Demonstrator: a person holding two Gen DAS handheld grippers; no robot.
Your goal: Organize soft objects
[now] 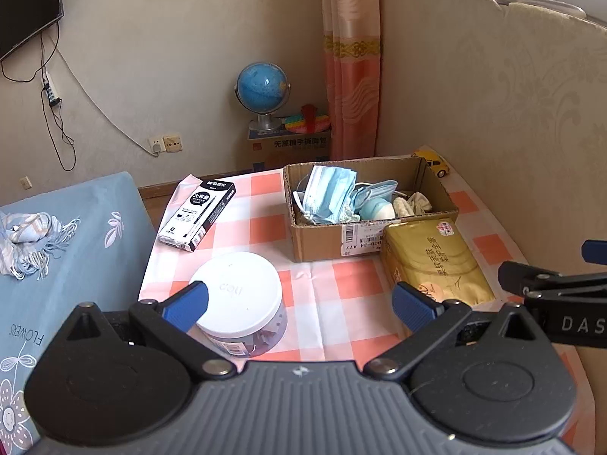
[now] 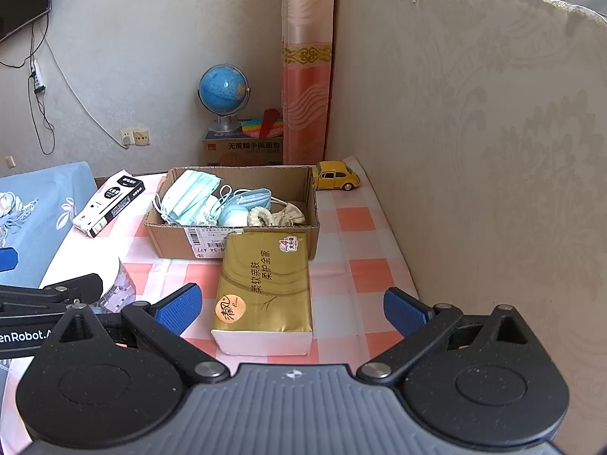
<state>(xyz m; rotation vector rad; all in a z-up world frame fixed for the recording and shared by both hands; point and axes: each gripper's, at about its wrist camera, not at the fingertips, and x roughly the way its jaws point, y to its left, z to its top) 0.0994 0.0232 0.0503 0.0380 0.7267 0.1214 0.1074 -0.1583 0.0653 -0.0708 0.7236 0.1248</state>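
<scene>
With face masks (image 2: 189,193) already lying in the cardboard box (image 2: 242,244), the gold tissue pack (image 2: 265,284) at its 6 o'clock is being lined up, judged next, between the wide-open, empty right gripper (image 2: 292,309), while the left gripper (image 1: 299,303) is being held equally open and empty, so a squeeze across the pack's sides is called for

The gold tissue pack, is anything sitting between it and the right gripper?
Nothing visible. The right gripper is open and the gold tissue pack lies on the checked cloth right ahead between its fingers. The cardboard box sits just beyond the pack's far end.
</scene>
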